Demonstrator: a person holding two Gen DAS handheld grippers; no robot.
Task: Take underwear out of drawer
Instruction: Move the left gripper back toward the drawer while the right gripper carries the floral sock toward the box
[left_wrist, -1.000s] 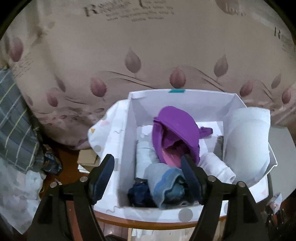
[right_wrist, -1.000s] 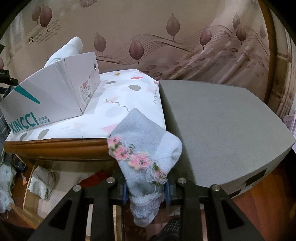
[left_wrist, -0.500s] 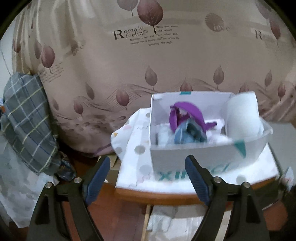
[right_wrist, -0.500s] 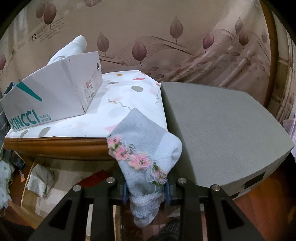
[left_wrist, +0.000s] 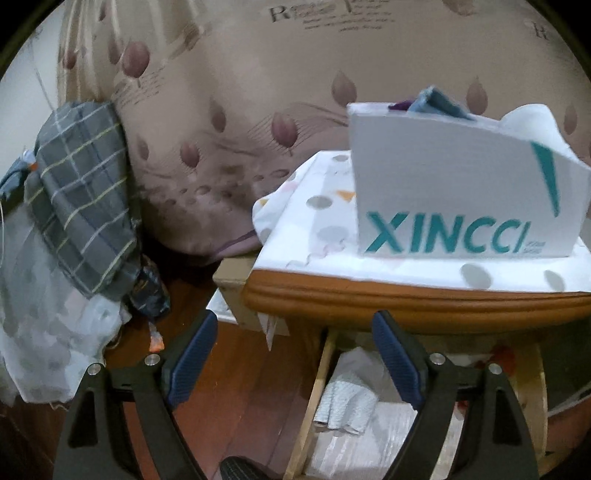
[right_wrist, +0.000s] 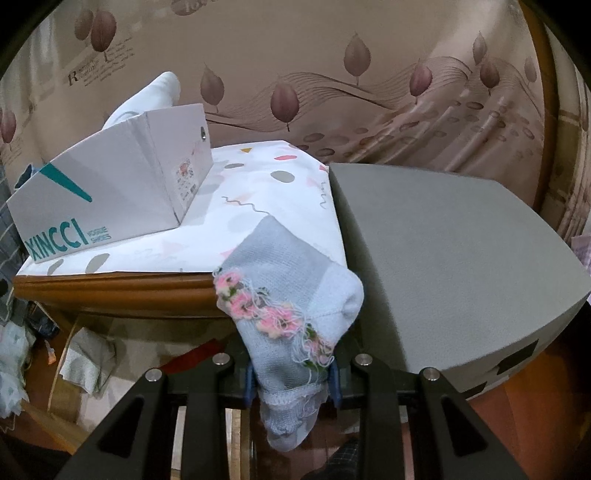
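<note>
Left tongs (left_wrist: 291, 354) spread wide, nothing between them, below the table edge (left_wrist: 417, 299). Right tongs (right_wrist: 291, 380) clamp my grey flowered sock (right_wrist: 288, 295) – its cuff hangs out of sight. Beyond, bare cloth (right_wrist: 258, 184) beside the white box (left_wrist: 454, 195); underwear (left_wrist: 436, 101) barely peeks over its rim – blurred.

My right gripper (right_wrist: 291, 380), blue-padded, is gripping a grey sock (right_wrist: 291, 302) showing pink flowers. At left, a white box (right_wrist: 110, 192) is displaying teal lettering; beneath, a white cloth (right_wrist: 258, 192) is showing grey, pink dots.
</note>
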